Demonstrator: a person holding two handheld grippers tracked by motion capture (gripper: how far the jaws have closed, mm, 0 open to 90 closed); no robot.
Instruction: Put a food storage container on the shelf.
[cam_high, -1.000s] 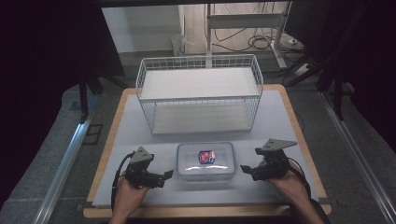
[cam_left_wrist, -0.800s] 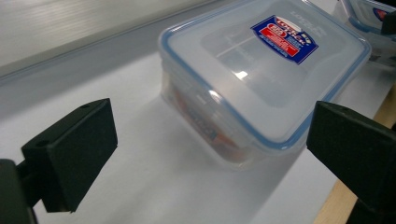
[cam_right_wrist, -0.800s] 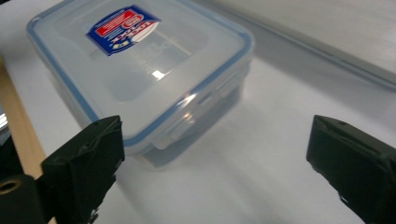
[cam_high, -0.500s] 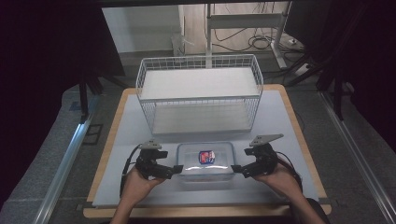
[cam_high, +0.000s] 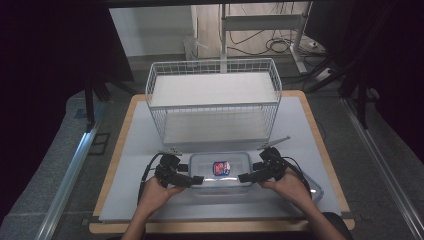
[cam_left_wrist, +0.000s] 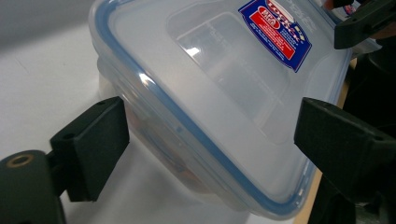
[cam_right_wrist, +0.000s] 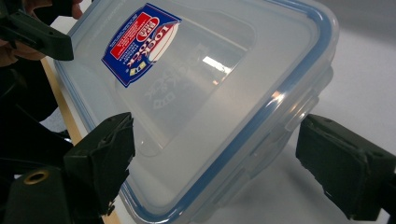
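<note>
Lidded clear plastic container (cam_high: 220, 172), blue-sealed, flat on table

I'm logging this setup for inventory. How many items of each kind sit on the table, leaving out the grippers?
Clear plastic container with blue-sealed lid: 1
White wire basket shelf: 1
Loose clear lid at the right: 1
Total: 3

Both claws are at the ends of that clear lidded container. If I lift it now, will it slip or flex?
The container looks like smooth, glossy plastic, so it may slip against the left claw and right claw. Its blue-rimmed lid seems rigid, so probably little flex. It appears empty, hence likely light.
</note>
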